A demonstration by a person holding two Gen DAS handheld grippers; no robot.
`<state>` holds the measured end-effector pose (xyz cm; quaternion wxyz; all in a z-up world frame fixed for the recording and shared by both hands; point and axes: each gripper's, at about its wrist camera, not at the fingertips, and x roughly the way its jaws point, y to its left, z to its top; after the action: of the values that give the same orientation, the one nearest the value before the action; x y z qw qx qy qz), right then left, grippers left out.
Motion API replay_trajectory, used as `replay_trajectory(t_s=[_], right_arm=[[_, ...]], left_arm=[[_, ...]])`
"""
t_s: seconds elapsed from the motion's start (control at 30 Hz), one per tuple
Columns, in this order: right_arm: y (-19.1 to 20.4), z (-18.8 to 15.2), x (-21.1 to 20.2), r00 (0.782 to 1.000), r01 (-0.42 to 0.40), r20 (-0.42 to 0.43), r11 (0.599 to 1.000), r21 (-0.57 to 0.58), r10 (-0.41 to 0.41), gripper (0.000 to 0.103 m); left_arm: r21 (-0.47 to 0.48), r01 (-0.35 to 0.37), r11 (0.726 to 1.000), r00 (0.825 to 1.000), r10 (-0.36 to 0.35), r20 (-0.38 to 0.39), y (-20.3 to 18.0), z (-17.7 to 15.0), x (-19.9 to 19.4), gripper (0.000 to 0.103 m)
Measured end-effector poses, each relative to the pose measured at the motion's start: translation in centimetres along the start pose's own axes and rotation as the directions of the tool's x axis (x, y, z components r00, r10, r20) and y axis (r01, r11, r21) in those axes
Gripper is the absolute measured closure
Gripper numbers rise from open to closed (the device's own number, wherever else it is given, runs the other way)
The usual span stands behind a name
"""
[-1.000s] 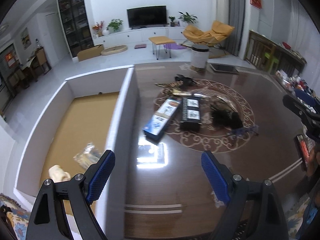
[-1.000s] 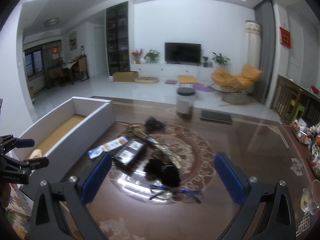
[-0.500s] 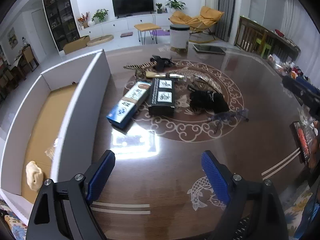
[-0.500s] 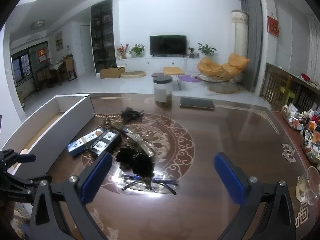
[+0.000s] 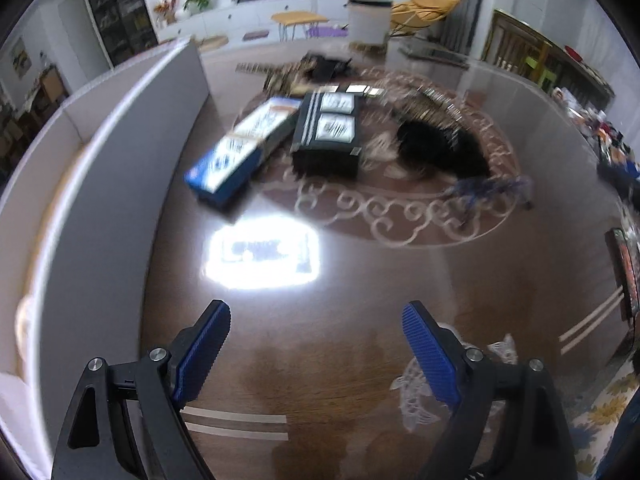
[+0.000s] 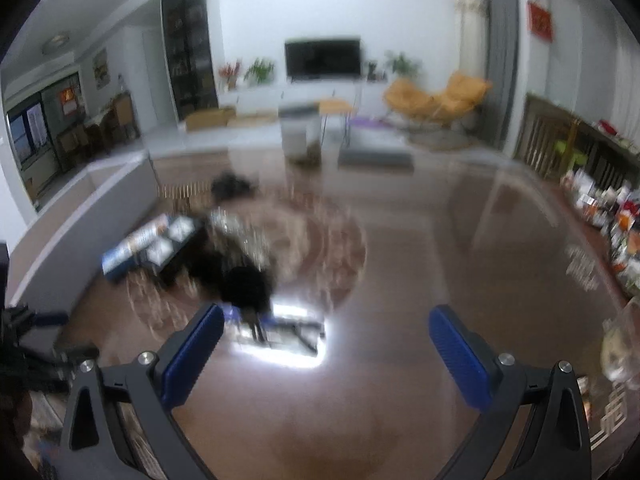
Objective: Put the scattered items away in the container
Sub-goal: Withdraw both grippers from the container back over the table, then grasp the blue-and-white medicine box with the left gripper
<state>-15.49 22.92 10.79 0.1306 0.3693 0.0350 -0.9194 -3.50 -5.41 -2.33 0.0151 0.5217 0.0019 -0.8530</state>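
the desk point(image 5: 360, 320) is dark wood, polished to a mirror gloss, with a pale inlaid scroll pattern. the container point(image 5: 100, 184) has smooth matt grey walls that look like board. the blue box point(image 5: 244, 152) and the black box point(image 5: 328, 140) are printed card. the black bundle point(image 5: 440, 148) looks soft and fuzzy. the left tongs point(image 5: 316, 352) have ribbed blue pads point(image 5: 428, 356) on matt black plastic arms with metal screws.

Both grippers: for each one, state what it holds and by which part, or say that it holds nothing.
Neither holds anything. The left gripper and the right gripper stand open over bare table.
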Motion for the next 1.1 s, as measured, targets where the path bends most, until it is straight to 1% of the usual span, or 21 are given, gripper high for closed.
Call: replay_trajectory(t_s=[0.03,0.1,0.17,0.23,0.33,0.43,0.5,0.6,0.67,0.7,0.8,0.87,0.9,0.93,1.03,1.1], right_arm=[[-0.2,-1.2,1.3,0.999,-0.015,-0.051,1.0,-0.01,0.015,0.001],[-0.1,-3.0,3.1,0.992,-0.027,-0.127,0.999,-0.038,0.022,0.001],[0.2,-4.5,4.1,0.986,-0.024,-0.165,0.997,-0.072,0.011,0.001],[1.1,-5.6,4.9,0.985,-0.021,-0.175,0.994,-0.11,0.002,0.001],[2.2,-6.1,6.1,0.984,-0.029,-0.179,0.989,-0.142,0.003,0.001],[3.2,-6.1,7.2,0.981,-0.021,-0.196,0.985,-0.173,-0.013,0.0],[3.2,-6.0,7.3,0.983,-0.023,-0.182,0.986,-0.164,-0.007,0.0],[2.7,-5.9,7.5,0.982,-0.045,-0.186,0.991,-0.127,0.02,0.0],[2.3,-6.0,7.5,0.982,-0.047,-0.19,0.993,-0.106,0.026,0.0],[2.3,-6.1,7.4,0.982,-0.046,-0.189,0.993,-0.106,0.026,0.0],[2.4,-6.2,7.4,0.982,-0.046,-0.19,0.993,-0.107,0.025,0.0],[2.4,-6.1,7.4,0.982,-0.046,-0.19,0.993,-0.107,0.025,0.0],[2.4,-6.1,7.4,0.982,-0.046,-0.189,0.993,-0.107,0.025,0.0],[2.4,-6.1,7.4,0.982,-0.046,-0.19,0.993,-0.107,0.025,0.0],[2.4,-6.1,7.4,0.981,-0.046,-0.19,0.993,-0.107,0.025,0.0],[2.4,-6.1,7.4,0.982,-0.046,-0.19,0.993,-0.107,0.025,0.0]], left_arm=[[-0.014,0.005,1.0,1.0,-0.005,-0.008,0.3,-0.4,0.6,0.015],[-0.035,0.012,0.999,0.999,-0.013,-0.029,1.0,-1.1,1.9,0.015],[-0.043,0.008,0.999,0.999,-0.01,-0.043,1.5,-1.6,2.8,0.015],[-0.027,-0.017,0.999,1.0,0.017,-0.019,1.7,-2.0,3.1,0.014],[-0.015,-0.001,1.0,1.0,0.001,0.0,2.1,-2.3,3.2,0.013],[-0.017,-0.004,1.0,1.0,0.004,0.003,2.7,-2.5,3.7,0.0],[-0.025,-0.002,1.0,1.0,0.002,0.017,3.0,-2.5,3.8,0.0],[-0.021,0.0,1.0,1.0,0.0,0.009,3.2,-2.1,4.2,0.0],[-0.004,0.006,1.0,1.0,-0.006,-0.01,3.1,-1.1,4.4,0.0],[0.003,-0.011,1.0,1.0,0.011,-0.013,3.2,-0.4,4.6,0.0],[-0.004,-0.082,0.997,0.996,0.082,0.033,3.7,2.3,4.2,0.0],[-0.005,-0.109,0.994,0.992,0.109,0.063,4.1,4.3,4.1,0.0],[0.0,-0.111,0.994,0.992,0.111,0.068,4.3,5.5,4.3,0.0],[0.007,-0.115,0.993,0.991,0.114,0.066,4.3,6.4,4.7,0.0],[0.044,-0.163,0.986,0.985,0.16,0.059,3.5,8.6,6.1,0.0],[0.059,-0.174,0.983,0.984,0.171,0.052,3.4,9.9,7.1,0.0]])
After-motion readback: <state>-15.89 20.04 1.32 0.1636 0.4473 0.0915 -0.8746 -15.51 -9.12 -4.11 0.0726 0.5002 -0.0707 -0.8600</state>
